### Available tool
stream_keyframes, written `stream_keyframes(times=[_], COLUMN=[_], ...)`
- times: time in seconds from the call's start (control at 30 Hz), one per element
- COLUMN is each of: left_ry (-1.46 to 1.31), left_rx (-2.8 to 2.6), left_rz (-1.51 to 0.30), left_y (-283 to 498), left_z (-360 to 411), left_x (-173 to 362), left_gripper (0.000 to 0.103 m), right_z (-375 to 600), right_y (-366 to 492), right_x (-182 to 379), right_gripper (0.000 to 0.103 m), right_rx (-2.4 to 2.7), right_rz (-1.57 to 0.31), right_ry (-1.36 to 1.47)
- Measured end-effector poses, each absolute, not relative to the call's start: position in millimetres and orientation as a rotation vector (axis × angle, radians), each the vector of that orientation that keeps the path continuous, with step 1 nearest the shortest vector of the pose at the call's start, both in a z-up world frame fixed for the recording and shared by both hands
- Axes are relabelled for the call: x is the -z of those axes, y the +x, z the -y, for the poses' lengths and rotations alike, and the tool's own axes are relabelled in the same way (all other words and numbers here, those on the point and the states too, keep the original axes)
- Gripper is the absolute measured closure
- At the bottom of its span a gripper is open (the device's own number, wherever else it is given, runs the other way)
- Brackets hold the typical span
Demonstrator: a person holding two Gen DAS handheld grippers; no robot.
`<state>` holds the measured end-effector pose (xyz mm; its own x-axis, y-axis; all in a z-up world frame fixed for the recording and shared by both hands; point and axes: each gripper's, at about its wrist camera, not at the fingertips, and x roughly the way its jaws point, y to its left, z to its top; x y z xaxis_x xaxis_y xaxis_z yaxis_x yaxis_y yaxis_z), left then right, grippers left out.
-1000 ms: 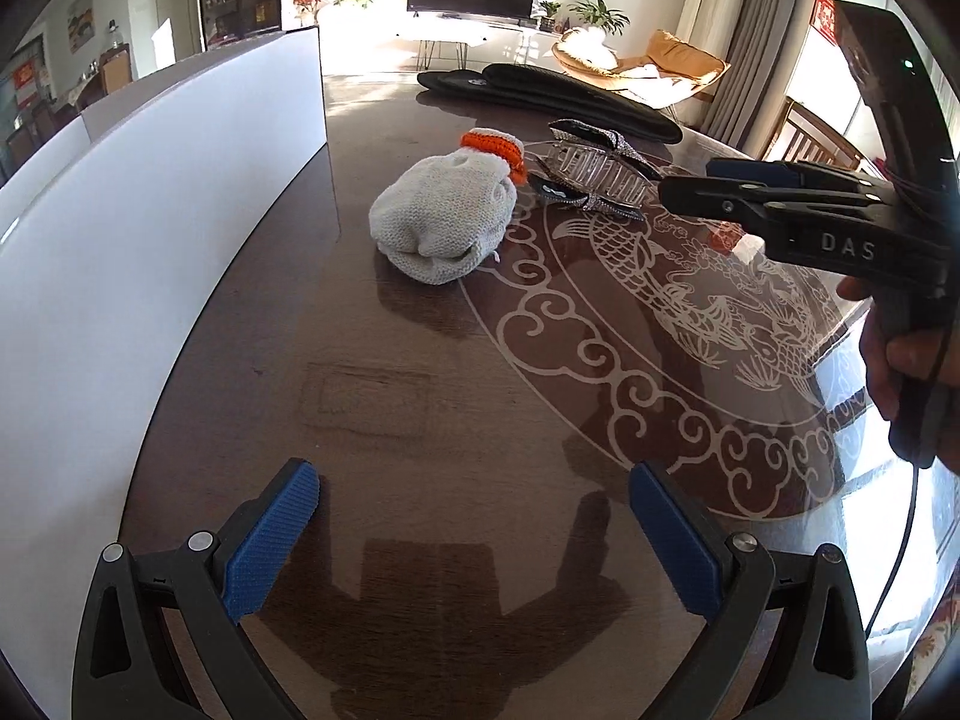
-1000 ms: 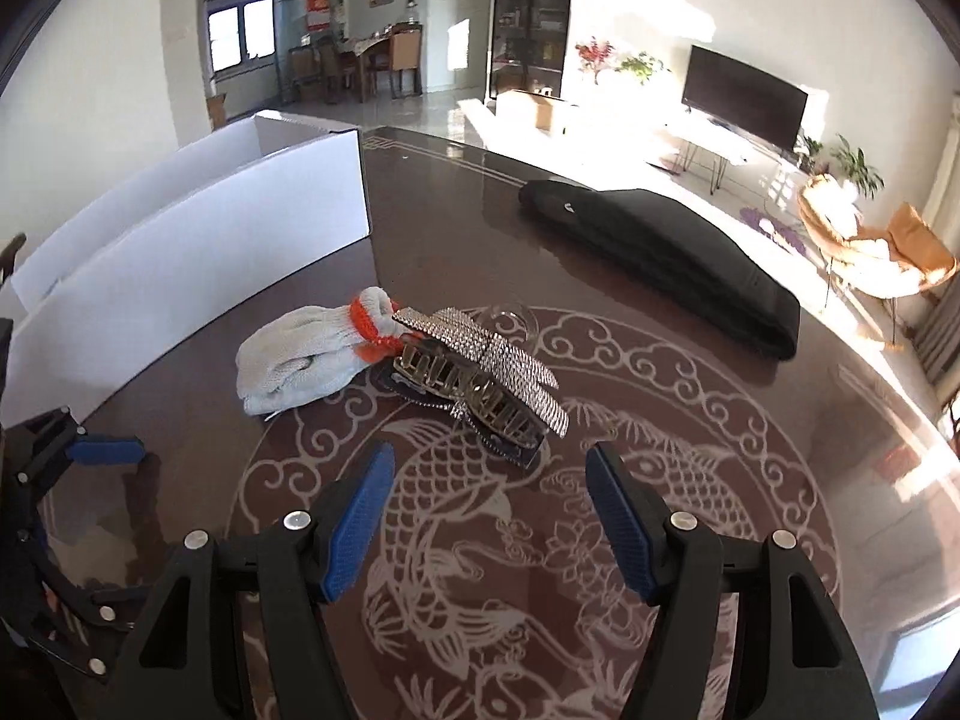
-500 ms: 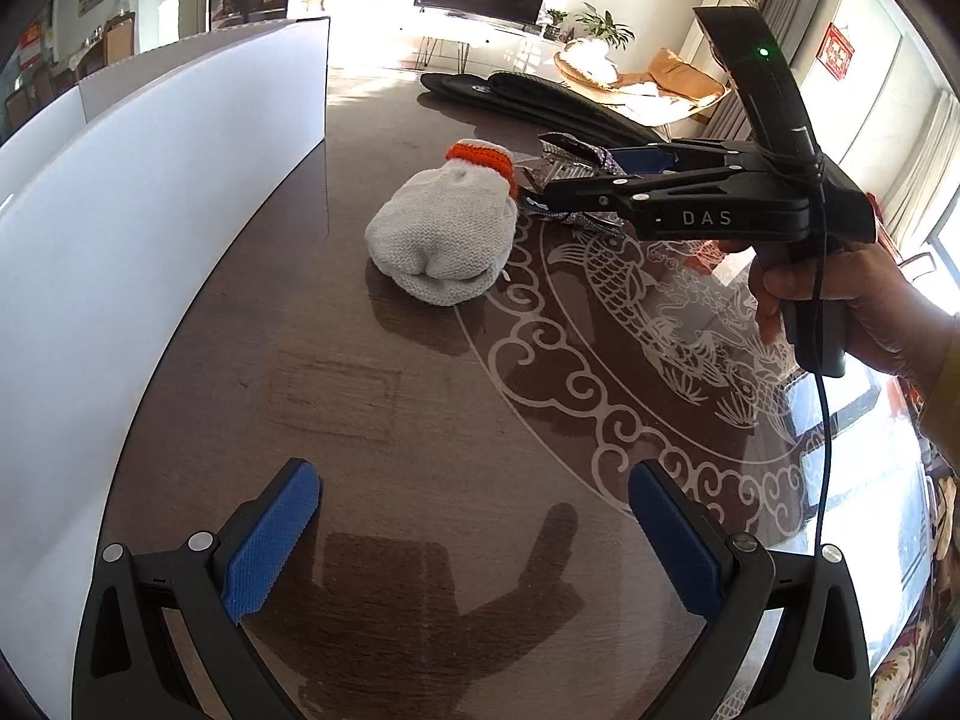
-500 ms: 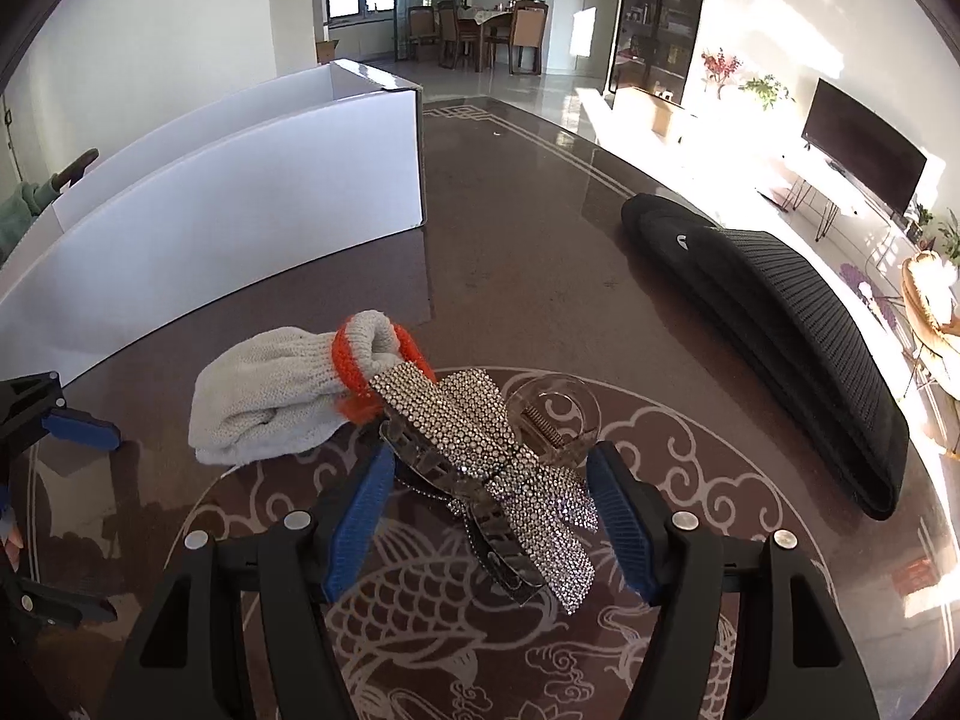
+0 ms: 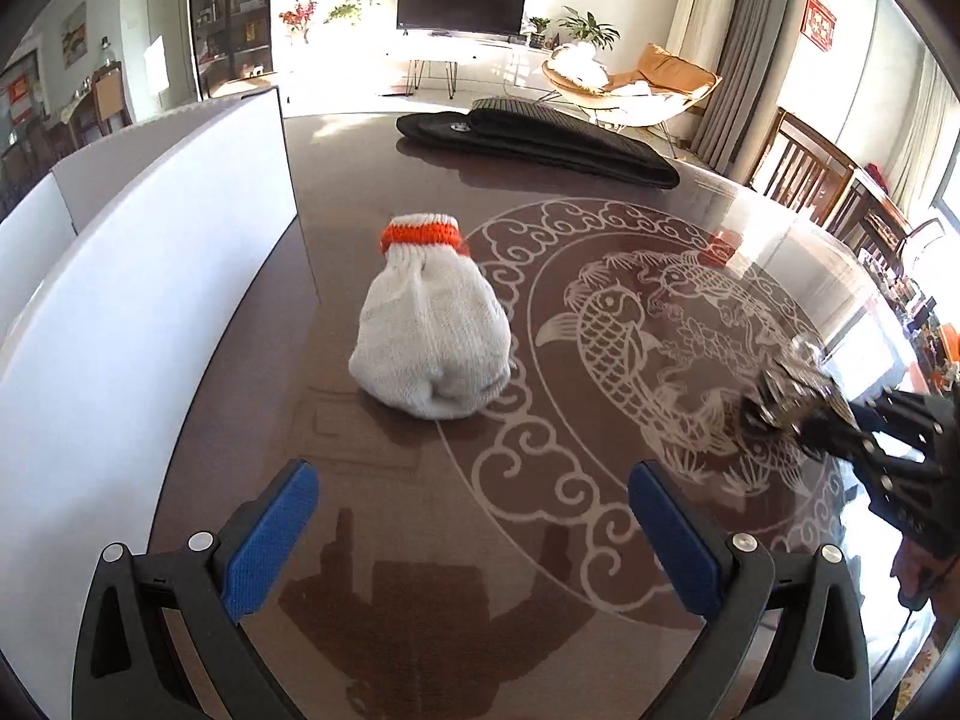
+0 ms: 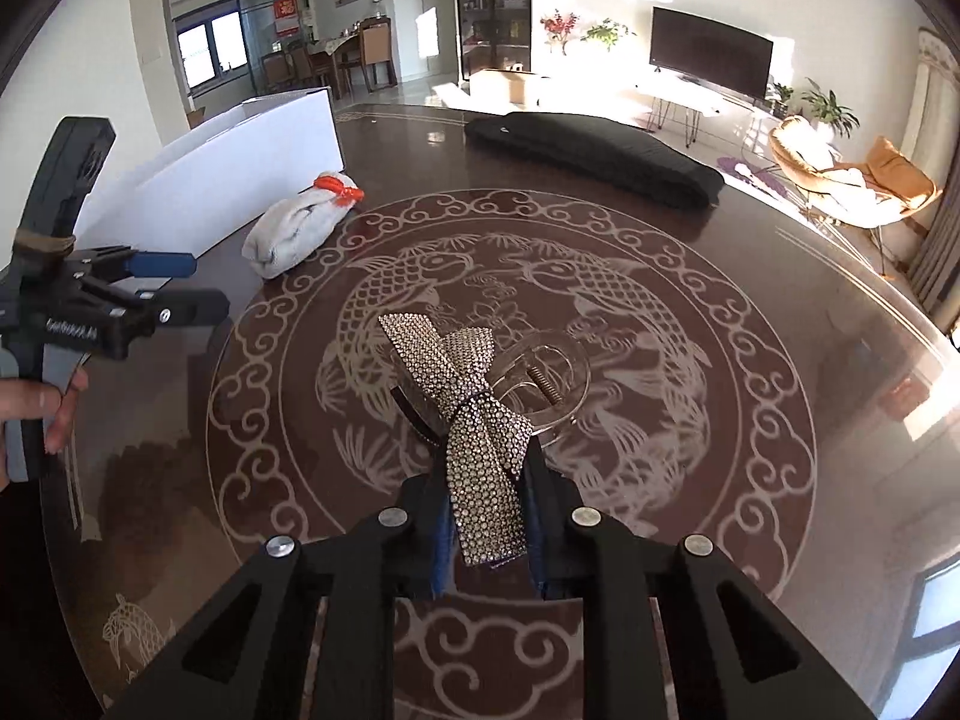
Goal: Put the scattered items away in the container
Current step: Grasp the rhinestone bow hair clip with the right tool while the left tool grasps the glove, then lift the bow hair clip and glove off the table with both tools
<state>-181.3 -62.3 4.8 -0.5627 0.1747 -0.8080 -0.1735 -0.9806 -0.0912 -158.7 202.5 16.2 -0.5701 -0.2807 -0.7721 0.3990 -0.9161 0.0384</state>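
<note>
Over the fish-pattern tabletop (image 6: pixel 690 276), R gripper (image 6: pixel 487 531) is clenched on a rhinestone bow hair clip (image 6: pixel 474 420), the bow's tail pinched betw. the pads and the clear claw part sticking out ahead, off the surface. L gripper (image 5: pixel 474 531) is released, jaws wide w/ nothing betw. them, pointing toward the white knit glove w/ orange cuff (image 5: pixel 432 342), which lies on the tabletop just beside the white container (image 5: pixel 150 312) wall. Black case (image 6: pixel 594 156) sits at the far side, well apart from the glove.
</note>
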Motion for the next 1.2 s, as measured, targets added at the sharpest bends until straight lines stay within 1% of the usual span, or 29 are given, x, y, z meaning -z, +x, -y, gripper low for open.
stream_keyframes(times=[0.07, 0.17, 0.2, 0.27, 0.33, 0.4, 0.43, 0.47, 0.57, 0.67, 0.8, 0.87, 0.9, 0.93, 0.97, 1.0, 1.03, 1.13, 1.2], left_ry=[-1.383, -1.483, -1.511, -1.530, -1.505, -1.433, -1.412, -1.391, -1.356, -1.359, -1.366, -1.359, -1.355, -1.354, -1.361, -1.370, -1.368, -1.359, -1.359], left_rx=[-2.627, -2.604, -2.606, -2.640, -2.631, -2.597, -2.609, -2.599, -2.565, -2.517, -2.462, -2.475, -2.482, -2.489, -2.496, -2.499, -2.502, -2.516, -2.533], left_rz=[0.040, 0.094, 0.087, 0.008, -0.031, -0.018, -0.048, -0.053, -0.061, -0.084, -0.125, -0.152, -0.154, -0.155, -0.159, -0.159, -0.153, -0.145, -0.148], left_y=[-207.8, -242.3, -250.3, -258.5, -261.8, -259.2, -255.0, -249.8, -223.9, -178.7, -111.4, -94.1, -91.0, -89.2, -90.2, -92.7, -94.2, -94.5, -97.8], left_z=[61.0, 58.3, 56.5, 50.3, 45.3, 43.0, 41.4, 40.8, 38.7, 32.3, 19.0, 13.6, 11.5, 9.8, 8.3, 7.8, 8.6, 6.9, 8.3], left_x=[-1.5, 12.9, 17.3, 20.4, 21.4, 19.0, 16.7, 15.0, 13.6, 12.8, 11.2, 12.0, 12.6, 13.8, 16.0, 18.9, 21.4, 22.8, 23.9], left_gripper=[0.000, 0.000, 0.000, 0.000, 0.000, 0.024, 0.051, 0.067, 0.067, 0.068, 0.066, 0.058, 0.055, 0.043, 0.019, 0.010, 0.006, 0.006, 0.005], right_z=[-219.1, -230.9, -233.0, -234.6, -234.8, -233.9, -234.4, -234.6, -234.5, -229.4, -212.3, -204.9, -202.5, -201.5, -202.1, -203.7, -204.9, -206.2, -206.2], right_y=[-142.5, -128.1, -127.5, -127.2, -126.0, -124.2, -122.3, -120.0, -110.6, -96.3, -78.2, -73.7, -73.8, -74.6, -75.9, -77.8, -80.3, -86.9, -95.8], right_x=[-15.1, -15.6, -15.5, -15.7, -15.9, -16.0, -15.9, -15.7, -15.0, -17.9, -22.6, -20.8, -18.8, -17.7, -17.3, -17.8, -18.0, -17.6, -12.8], right_gripper=[0.083, 0.083, 0.083, 0.083, 0.083, 0.083, 0.083, 0.083, 0.083, 0.083, 0.083, 0.079, 0.072, 0.057, 0.051, 0.045, 0.043, 0.041, 0.040], right_rx=[2.517, 2.559, 2.567, 2.582, 2.595, 2.605, 2.610, 2.614, 2.617, 2.600, 2.566, 2.573, 2.567, 2.563, 2.555, 2.540, 2.526, 2.528, 2.502], right_rz=[-0.137, -0.107, -0.093, -0.067, -0.049, -0.038, -0.028, -0.016, 0.015, 0.032, -0.008, -0.061, -0.086, -0.098, -0.099, -0.095, -0.103, -0.182, -0.190], right_ry=[1.183, 1.167, 1.164, 1.158, 1.150, 1.142, 1.139, 1.136, 1.137, 1.135, 1.119, 1.103, 1.108, 1.115, 1.120, 1.124, 1.137, 1.154, 1.175])
